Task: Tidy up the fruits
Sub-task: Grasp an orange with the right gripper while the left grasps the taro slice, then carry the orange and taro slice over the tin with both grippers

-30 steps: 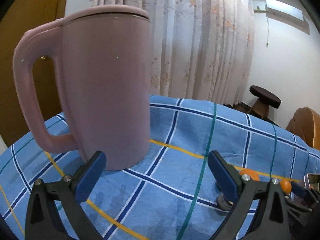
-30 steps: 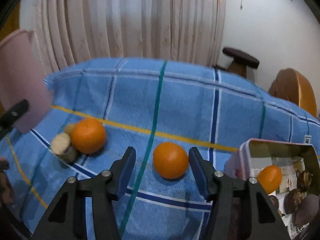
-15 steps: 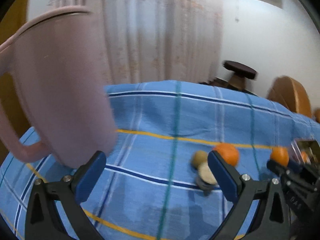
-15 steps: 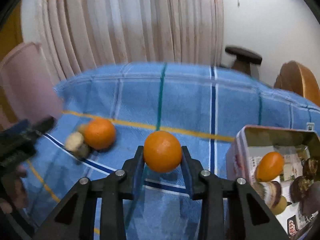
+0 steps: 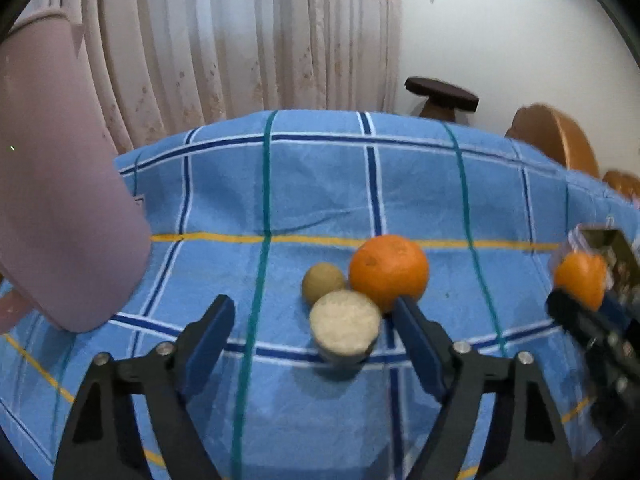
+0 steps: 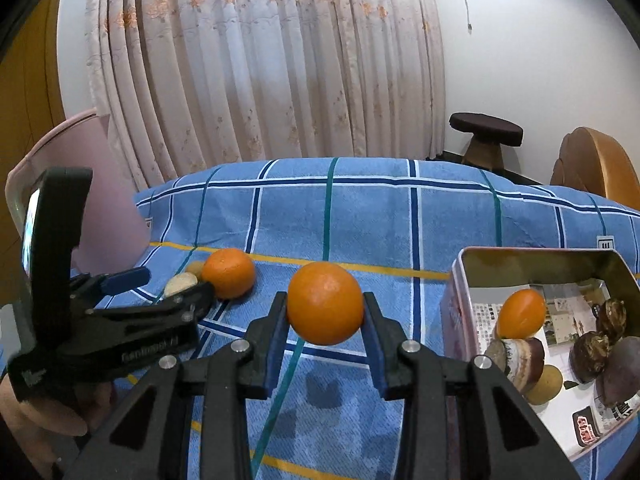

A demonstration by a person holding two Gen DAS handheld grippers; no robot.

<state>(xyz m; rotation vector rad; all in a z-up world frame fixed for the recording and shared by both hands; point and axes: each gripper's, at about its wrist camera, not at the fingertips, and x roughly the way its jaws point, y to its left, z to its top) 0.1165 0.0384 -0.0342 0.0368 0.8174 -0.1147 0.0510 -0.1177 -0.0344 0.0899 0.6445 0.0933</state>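
Note:
My right gripper [image 6: 325,314] is shut on an orange [image 6: 325,303] and holds it above the blue checked cloth, left of the open tin box [image 6: 536,258]. The held orange also shows in the left wrist view [image 5: 581,278]. My left gripper [image 5: 312,320] is open, its jaws either side of a pale round fruit [image 5: 345,322]. A second orange [image 5: 388,270] and a small tan fruit [image 5: 322,281] lie just behind it. In the right wrist view the second orange [image 6: 228,273] lies next to the left gripper [image 6: 164,286].
The tin holds a small orange fruit [image 6: 521,313] and several dark brown fruits [image 6: 592,350]. A tall pink jug [image 5: 60,200] stands at the left. The checked cloth [image 5: 320,184] covers the table. A stool [image 6: 485,136] and chair stand behind.
My right gripper lifted the orange it closed on and drew back toward the tin. My left gripper swung right from the pink jug to the cluster of fruits.

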